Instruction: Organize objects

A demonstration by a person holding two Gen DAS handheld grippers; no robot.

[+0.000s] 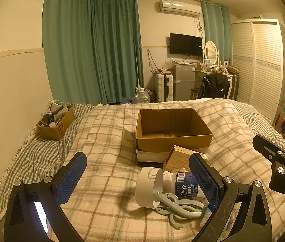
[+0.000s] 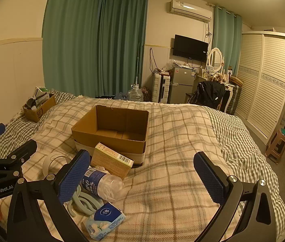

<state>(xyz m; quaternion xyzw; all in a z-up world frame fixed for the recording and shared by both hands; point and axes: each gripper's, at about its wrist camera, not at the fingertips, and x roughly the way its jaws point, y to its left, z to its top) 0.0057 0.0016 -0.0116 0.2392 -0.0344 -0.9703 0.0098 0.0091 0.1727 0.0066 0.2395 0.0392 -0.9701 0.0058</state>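
Closest to me, my left gripper (image 1: 140, 178) is spread wide with nothing between its blue pads, and my right gripper (image 2: 142, 171) is just as wide and holds nothing.

Just ahead of them on the plaid blanket (image 2: 172, 141) I count five loose things in one cluster: one tissue pack (image 2: 104, 219) nearest, one pale green folding hanger (image 1: 179, 205) touching one clear floss-pick bottle (image 2: 104, 183) that lies on its side, one white tape roll (image 1: 148, 185) lying against the bottle, and one small tan carton (image 2: 112, 161) leaning against the box behind it.

That is one open cardboard box (image 2: 112, 129), mid-bed, with nothing inside it.

Farther off, at the bed's left edge by the wall, I see one smaller cardboard box (image 1: 55, 124), already stuffed with items.
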